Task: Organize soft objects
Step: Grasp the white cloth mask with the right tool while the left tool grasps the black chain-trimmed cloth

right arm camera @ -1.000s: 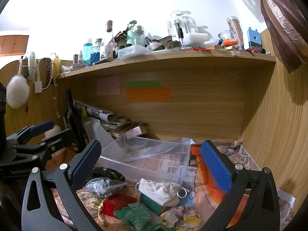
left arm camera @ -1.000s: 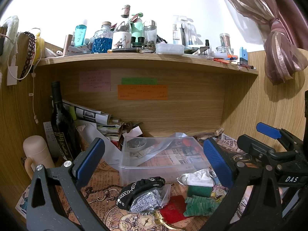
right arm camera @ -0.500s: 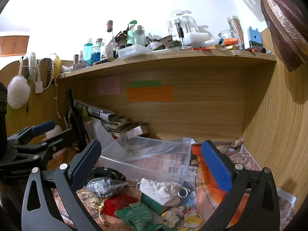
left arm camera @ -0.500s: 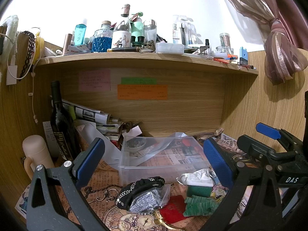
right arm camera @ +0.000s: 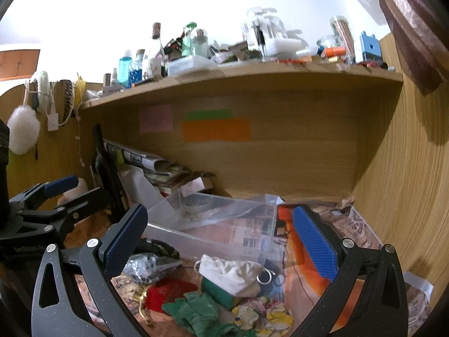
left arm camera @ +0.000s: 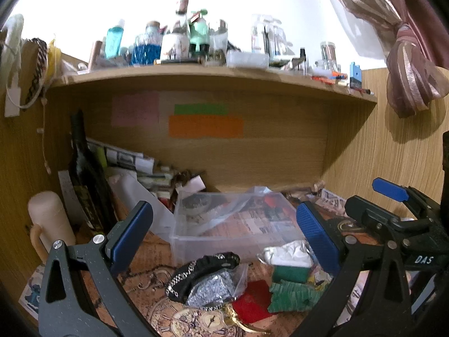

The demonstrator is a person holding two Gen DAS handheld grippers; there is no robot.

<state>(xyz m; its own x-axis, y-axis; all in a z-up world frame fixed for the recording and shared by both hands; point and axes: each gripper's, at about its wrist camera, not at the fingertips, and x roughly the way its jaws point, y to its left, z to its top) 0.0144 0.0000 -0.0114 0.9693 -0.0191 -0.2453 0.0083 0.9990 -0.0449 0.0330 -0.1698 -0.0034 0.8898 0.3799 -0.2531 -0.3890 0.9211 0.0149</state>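
Observation:
Soft things lie in a heap on the desk in front of a clear plastic bin [left arm camera: 224,233] [right arm camera: 224,230]: a white cloth pouch [left arm camera: 289,254] [right arm camera: 233,275], a green cloth [left arm camera: 291,295] [right arm camera: 196,311], a red pouch [left arm camera: 254,303] [right arm camera: 165,292], a black pouch with a chain [left arm camera: 202,269] and a silvery bag [left arm camera: 213,286] [right arm camera: 146,264]. My left gripper [left arm camera: 221,233] is open and empty, held above the heap. My right gripper [right arm camera: 219,233] is open and empty, held above the white pouch. The right gripper also shows at the right of the left wrist view [left arm camera: 393,210].
A dark wine bottle [left arm camera: 87,174] and a cream flask [left arm camera: 50,221] stand at the left. Papers and books [left arm camera: 140,168] are stacked behind the bin. A crowded shelf [left arm camera: 213,73] runs overhead. Wooden walls close both sides. A floral cloth [right arm camera: 263,314] lies near the front.
Both grippers have drifted slightly; the views are a little blurred now. Nothing on the desk has moved and both grippers stay open.

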